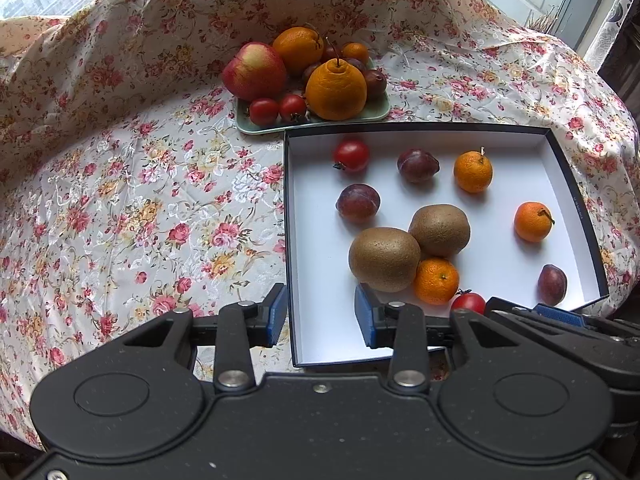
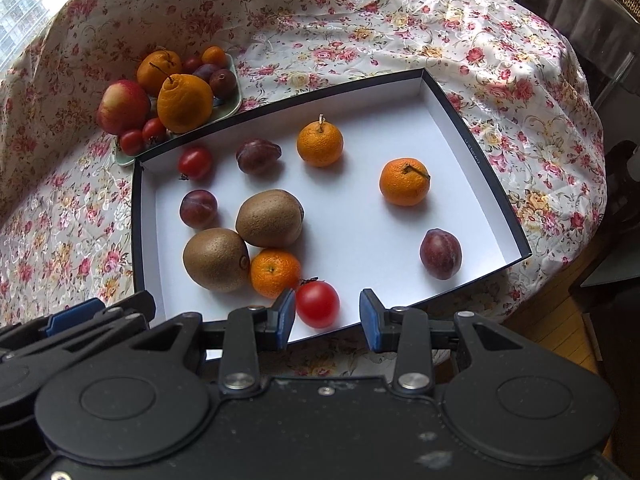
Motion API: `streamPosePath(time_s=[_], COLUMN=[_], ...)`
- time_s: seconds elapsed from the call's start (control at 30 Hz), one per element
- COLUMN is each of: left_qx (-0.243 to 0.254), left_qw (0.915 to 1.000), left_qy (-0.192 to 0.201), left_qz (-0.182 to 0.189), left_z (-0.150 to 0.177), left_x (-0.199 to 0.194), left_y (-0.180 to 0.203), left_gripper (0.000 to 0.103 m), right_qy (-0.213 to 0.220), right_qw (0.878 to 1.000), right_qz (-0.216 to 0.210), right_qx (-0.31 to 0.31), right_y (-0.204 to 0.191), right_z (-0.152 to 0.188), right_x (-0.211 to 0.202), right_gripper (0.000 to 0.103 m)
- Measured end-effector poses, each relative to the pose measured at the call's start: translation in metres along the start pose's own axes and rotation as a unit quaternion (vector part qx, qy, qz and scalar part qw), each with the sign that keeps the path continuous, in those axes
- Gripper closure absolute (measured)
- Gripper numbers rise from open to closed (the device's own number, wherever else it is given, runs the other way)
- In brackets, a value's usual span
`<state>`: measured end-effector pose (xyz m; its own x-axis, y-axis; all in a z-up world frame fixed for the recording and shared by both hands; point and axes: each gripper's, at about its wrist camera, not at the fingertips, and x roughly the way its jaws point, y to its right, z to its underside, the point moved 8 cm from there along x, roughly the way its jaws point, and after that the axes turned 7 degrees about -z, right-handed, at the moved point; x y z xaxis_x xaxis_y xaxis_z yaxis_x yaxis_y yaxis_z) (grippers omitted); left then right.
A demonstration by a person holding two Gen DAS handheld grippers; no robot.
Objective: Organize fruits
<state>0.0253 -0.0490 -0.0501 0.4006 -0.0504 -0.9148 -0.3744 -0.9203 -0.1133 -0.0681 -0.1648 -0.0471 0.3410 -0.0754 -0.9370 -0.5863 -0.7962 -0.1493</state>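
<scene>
A dark-rimmed white box (image 1: 576, 200) (image 2: 486, 168) holds loose fruit: two kiwis (image 1: 385, 259) (image 2: 269, 218), several mandarins (image 1: 473, 171) (image 2: 404, 182), plums (image 1: 358, 203) (image 2: 440, 253) and two tomatoes (image 1: 351, 155) (image 2: 317, 304). A green plate (image 1: 376, 114) (image 2: 230, 110) behind it carries an apple (image 1: 254, 70) (image 2: 123, 106), large oranges (image 1: 336, 90) (image 2: 185, 103) and small fruit. My left gripper (image 1: 321, 316) is open and empty over the box's near left edge. My right gripper (image 2: 327, 316) is open, its jaws either side of the near tomato, not touching it.
A floral cloth (image 1: 140, 200) (image 2: 520, 92) covers the round table and rises at the back. The table edge drops off at the right, with wooden floor (image 2: 560, 320) below. Windows stand behind.
</scene>
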Motion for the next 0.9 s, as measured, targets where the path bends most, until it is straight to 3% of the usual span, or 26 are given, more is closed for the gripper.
streamPosePath(time_s=[0.9], left_qx=[-0.004], left_qw=[0.9997], left_qy=[-0.025], left_qz=[-0.002], left_z=[0.005], left_x=[0.0071], left_y=[-0.0095], left_gripper=[0.056], right_qy=[-0.003], right_qw=[1.0], right_qz=[0.008], right_qx=[-0.012], right_y=[-0.0062], right_z=[0.0002], right_x=[0.0021], right_gripper=[0.064])
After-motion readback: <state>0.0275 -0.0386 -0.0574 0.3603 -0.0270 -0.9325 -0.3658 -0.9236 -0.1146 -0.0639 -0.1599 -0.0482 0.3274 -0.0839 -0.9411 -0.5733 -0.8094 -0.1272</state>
